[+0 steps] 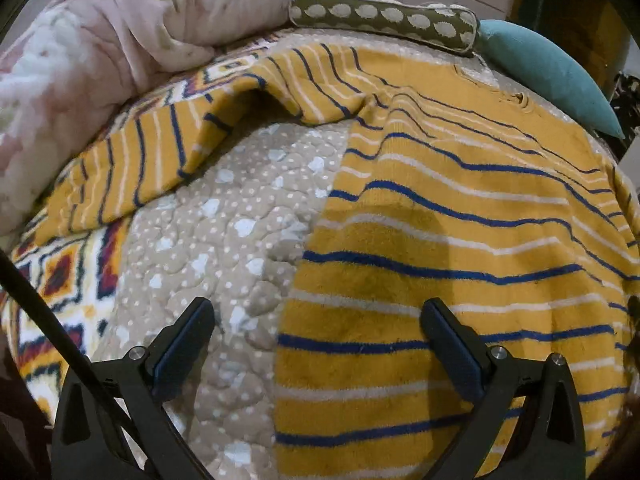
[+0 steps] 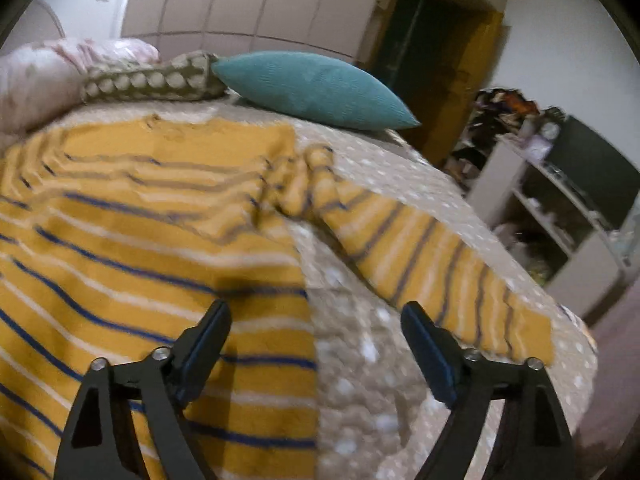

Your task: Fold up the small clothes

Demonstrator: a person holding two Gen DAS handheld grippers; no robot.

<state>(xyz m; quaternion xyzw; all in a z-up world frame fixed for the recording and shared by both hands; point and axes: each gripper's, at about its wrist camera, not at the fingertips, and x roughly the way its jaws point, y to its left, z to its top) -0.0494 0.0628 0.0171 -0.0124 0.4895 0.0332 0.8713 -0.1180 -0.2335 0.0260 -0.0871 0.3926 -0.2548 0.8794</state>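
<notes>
A yellow striped sweater (image 1: 440, 240) is spread flat on the bed (image 1: 224, 240). Behind it lie a teal pillow (image 2: 316, 88) and pink quilt (image 1: 120, 32). Shelves (image 2: 560, 208) are seen only from the right wrist. Both grippers' jaws are held wide, empty, above the sweater's side edges: left gripper (image 1: 318, 344), right gripper (image 2: 316, 340).

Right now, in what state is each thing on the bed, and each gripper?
Striped sweater: spread flat on the quilt, sleeves out, not folded.
Left gripper: open, holds nothing.
Right gripper: open, holds nothing.
Teal pillow: lies at the head of the bed.
Pink duvet: bunched up.
</notes>
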